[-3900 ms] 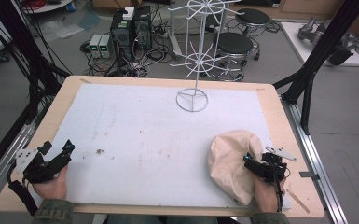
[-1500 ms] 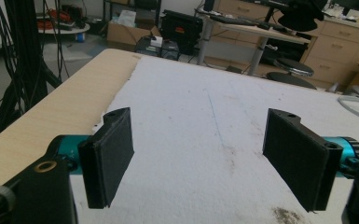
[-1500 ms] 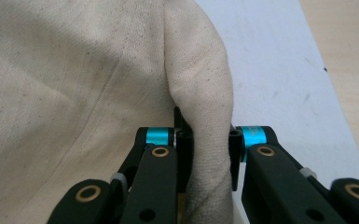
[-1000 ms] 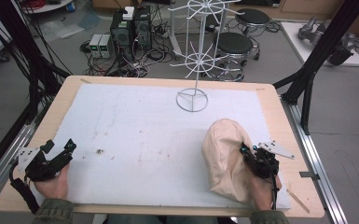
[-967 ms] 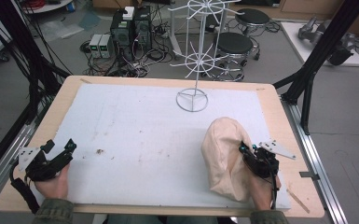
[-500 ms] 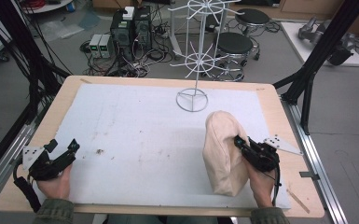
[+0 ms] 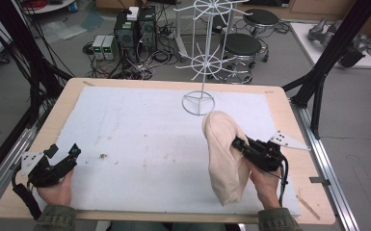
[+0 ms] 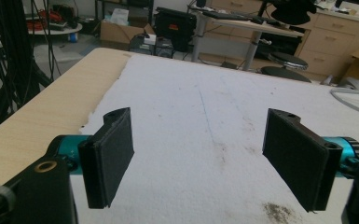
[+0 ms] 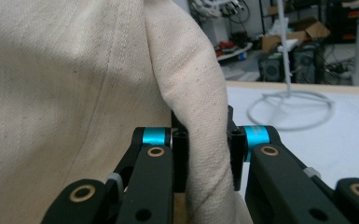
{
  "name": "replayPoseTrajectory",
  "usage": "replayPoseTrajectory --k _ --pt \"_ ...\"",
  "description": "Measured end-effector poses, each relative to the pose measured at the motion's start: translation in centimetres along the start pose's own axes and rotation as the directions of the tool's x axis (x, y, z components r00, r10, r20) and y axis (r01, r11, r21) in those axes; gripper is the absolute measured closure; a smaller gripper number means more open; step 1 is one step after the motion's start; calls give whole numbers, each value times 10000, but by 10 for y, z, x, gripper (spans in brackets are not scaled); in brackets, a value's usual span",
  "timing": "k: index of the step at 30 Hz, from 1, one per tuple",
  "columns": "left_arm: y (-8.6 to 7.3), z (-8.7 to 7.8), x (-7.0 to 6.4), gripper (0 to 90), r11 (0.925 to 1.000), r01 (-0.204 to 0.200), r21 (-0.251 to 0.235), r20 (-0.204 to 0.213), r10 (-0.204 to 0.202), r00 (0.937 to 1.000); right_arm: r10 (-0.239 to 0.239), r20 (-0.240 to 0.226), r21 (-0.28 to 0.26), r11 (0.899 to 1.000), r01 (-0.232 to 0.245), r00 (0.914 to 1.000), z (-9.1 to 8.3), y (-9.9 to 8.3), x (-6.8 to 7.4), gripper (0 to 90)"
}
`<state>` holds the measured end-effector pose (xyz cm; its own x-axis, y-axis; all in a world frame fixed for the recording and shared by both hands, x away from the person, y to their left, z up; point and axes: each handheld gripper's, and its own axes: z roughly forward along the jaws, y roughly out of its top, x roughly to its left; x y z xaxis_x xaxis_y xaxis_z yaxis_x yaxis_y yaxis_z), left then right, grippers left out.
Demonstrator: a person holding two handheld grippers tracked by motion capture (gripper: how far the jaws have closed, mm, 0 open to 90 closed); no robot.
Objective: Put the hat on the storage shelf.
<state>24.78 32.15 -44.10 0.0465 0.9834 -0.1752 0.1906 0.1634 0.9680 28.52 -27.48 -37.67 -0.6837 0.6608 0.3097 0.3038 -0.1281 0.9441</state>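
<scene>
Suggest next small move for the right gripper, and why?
Probably carry the cloth bag up toward the wire rack: the right gripper is shut on a fold with the bag raised off the mat, while the left gripper rests open.

The cream woven cloth bag (image 7: pixel 225 159), right of centre in the high view, was matt with a visible weave and a stitched seam, seen close in the right gripper view (image 9: pixel 74 93). The pale wooden bench (image 7: pixel 289 115) had a smooth, light-grained edge, covered by a white, rough, fibrous mat (image 7: pixel 139 139) marked with dark specks. The left gripper (image 8: pixel 205 154) carried matt black fingers (image 8: pixel 109 156) faced with fine-textured pads, on glossy teal metal collars. The white wire stand (image 7: pixel 198 102) at upper centre looked like smooth painted metal.
</scene>
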Motion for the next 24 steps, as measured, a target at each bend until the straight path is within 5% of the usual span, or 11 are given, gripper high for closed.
replayPoseTrajectory --k 10,24 --pt "0 -3 2 247 9999 104 -96 -61 -105 9999 141 -1040 -844 9962 -229 9945 9 33 18 784" --pt "0 -1 1 250 10000 23 -82 -18 -23 10000 -511 -1456 -1457 9889 296 9880 25 94 23 781"
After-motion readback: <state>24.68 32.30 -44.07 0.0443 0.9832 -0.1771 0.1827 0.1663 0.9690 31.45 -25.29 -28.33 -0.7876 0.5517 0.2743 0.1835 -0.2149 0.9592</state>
